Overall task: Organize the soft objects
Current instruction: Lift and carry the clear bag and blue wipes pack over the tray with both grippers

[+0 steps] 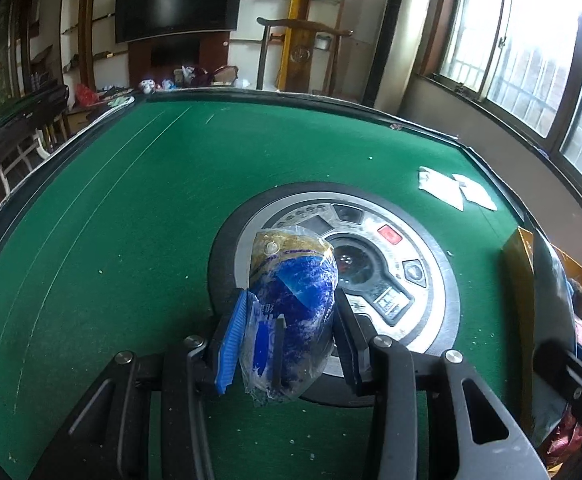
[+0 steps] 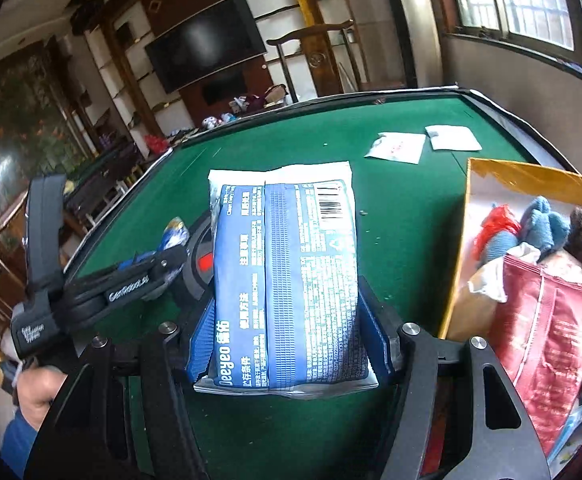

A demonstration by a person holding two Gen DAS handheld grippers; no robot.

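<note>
The cardboard box (image 2: 491,184), at 3 o'clock in the right wrist view, already holds a heap of soft things: a red foil bag (image 2: 547,344), a blue knitted piece (image 2: 547,220), something dark and furry and a scrap of red plastic. That much of the sorting looks done.

2 items are in hand and seemingly on their way. The right tongs (image 2: 289,344) are clamped on a blue-and-white wipes pack (image 2: 287,272), its printed back up, held above the desk (image 2: 411,184) just left of the box. The left tongs (image 1: 287,332) are clamped on a crumpled blue and gold wrapper (image 1: 295,280), held over the round control panel (image 1: 375,268) at the desk's centre; in the right wrist view this left tool sits at 9 o'clock with a hand behind it.

Left to do, by my reading: drop both held items in the box, then fetch the 2 white sachets (image 2: 423,144) lying flat side by side on the felt at about 1 o'clock, well apart from the box.

The desk is green felt with a dark raised rim, dotted with pale crumbs and faint chalky lines. Beyond it stand a wall-mounted television (image 1: 177,0), wooden shelving, a tall white floor unit at 12 o'clock and bright barred windows (image 1: 531,60) at 2 o'clock.
</note>
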